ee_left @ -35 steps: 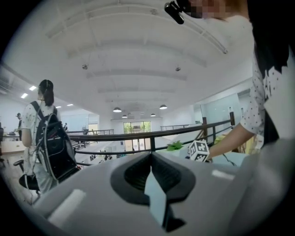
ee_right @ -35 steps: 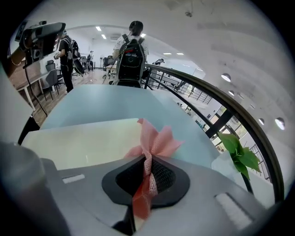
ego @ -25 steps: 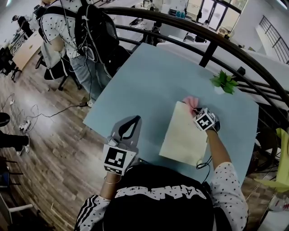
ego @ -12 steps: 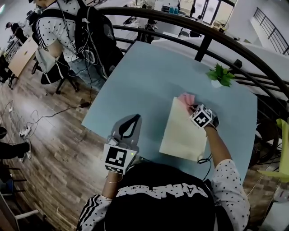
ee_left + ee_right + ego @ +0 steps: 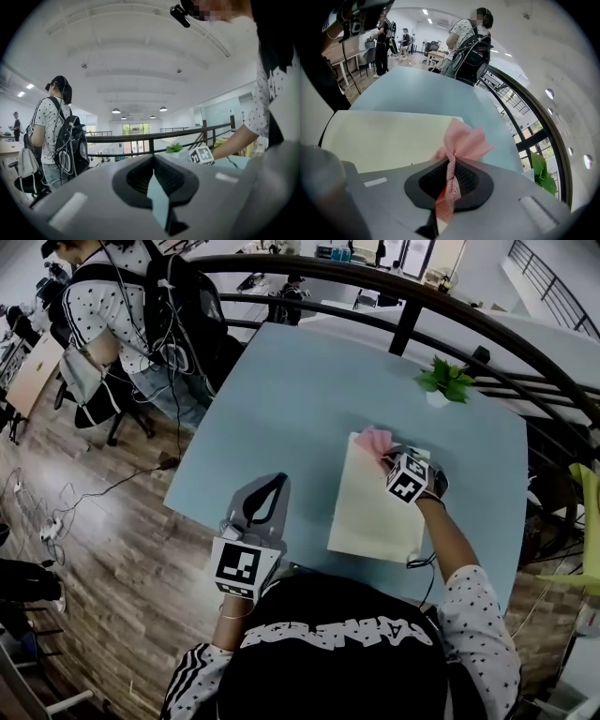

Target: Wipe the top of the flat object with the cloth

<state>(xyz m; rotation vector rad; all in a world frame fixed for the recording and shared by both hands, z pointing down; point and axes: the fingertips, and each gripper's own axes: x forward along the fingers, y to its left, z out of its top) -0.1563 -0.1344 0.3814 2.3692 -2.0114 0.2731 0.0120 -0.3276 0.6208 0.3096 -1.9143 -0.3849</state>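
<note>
So that it can wipe, the right claw pinches the cloth at the flat object's 12 o'clock edge; the left claw, closed and empty, idles.

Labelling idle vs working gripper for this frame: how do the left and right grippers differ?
The right gripper is shut on the pink cloth; the left gripper is shut on nothing. The right gripper is over the far end of the cream board; the left gripper hangs by the near-left corner of the table, clear of the board. Shared: jaws together, pointing away from the person.
</note>
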